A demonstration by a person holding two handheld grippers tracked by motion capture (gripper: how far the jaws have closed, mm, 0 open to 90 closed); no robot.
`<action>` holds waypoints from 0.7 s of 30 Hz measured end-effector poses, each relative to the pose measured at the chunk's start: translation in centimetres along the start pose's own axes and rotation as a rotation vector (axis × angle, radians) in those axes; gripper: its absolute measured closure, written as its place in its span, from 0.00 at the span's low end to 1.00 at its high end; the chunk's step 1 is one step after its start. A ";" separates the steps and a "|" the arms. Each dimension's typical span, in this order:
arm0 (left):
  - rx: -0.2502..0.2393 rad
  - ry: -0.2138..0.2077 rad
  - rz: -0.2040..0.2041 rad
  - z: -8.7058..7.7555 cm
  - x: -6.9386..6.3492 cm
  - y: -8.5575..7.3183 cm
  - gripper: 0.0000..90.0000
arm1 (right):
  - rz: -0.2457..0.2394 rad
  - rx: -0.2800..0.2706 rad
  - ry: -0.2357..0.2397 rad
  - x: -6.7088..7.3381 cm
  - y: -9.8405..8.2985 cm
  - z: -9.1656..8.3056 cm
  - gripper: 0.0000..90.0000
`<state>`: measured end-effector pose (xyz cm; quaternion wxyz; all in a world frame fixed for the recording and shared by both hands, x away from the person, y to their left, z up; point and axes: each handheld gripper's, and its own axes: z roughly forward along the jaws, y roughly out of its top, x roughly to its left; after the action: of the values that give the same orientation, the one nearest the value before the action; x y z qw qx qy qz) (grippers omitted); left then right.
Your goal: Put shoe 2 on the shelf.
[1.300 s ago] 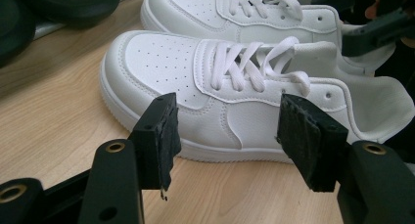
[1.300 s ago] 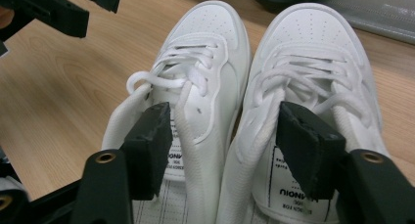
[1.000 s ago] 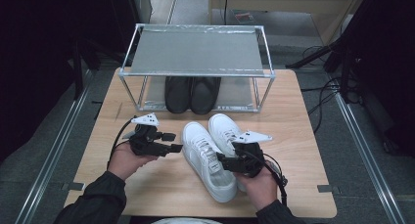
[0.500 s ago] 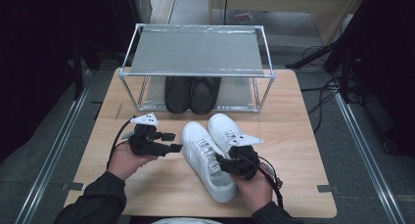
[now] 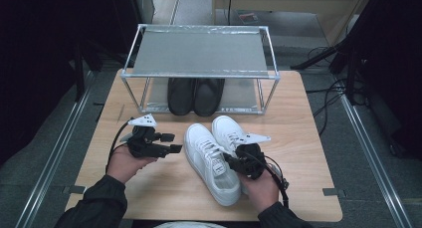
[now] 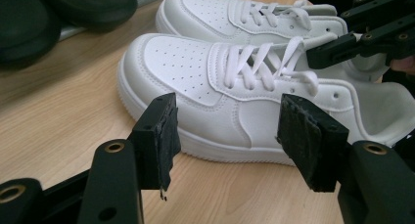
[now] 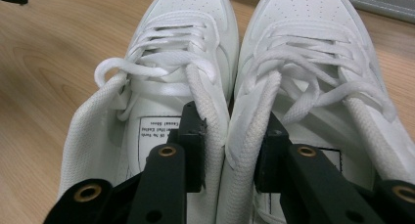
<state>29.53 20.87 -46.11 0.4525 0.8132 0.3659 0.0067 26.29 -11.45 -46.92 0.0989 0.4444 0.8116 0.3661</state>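
Observation:
Two white sneakers lie side by side on the table, the left one (image 5: 209,163) nearer me and the right one (image 5: 226,128) farther back. My right gripper (image 5: 230,161) comes in from their heel end. One jaw sits inside each shoe, and the right gripper (image 7: 230,145) has just been closing, with the two inner collars (image 7: 222,131) squeezed together between its pads. My left gripper (image 5: 172,142) hovers left of the pair. The left gripper (image 6: 227,136) stands open, aimed at the side of the near sneaker (image 6: 195,72) without touching it.
A metal two-level rack (image 5: 199,54) stands at the back of the wooden table (image 5: 308,118). A pair of black shoes (image 5: 194,96) sits on its lower level. Bare wood lies to the left and right of the sneakers.
The right gripper's jaws have drawn together on the sneakers' inner collars. Both hands and the left gripper have stayed where they were.

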 end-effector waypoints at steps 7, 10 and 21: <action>-0.010 0.002 -0.030 -0.5 0.7 -0.1 0.44 | -0.013 0.033 0.037 -0.8 0.5 -0.2 0.84; -0.008 0.002 -0.022 -0.7 0.7 -0.1 0.44 | -0.030 0.045 0.056 -1.3 0.7 -0.3 0.85; -0.029 0.029 -0.028 -1.6 1.3 -0.1 0.44 | -0.064 0.066 0.111 -3.0 1.3 -1.8 0.85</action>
<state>29.83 22.82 -45.69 0.4586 0.8014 0.3836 0.0175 28.00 -14.28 -45.23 0.0509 0.4001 0.8413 0.3599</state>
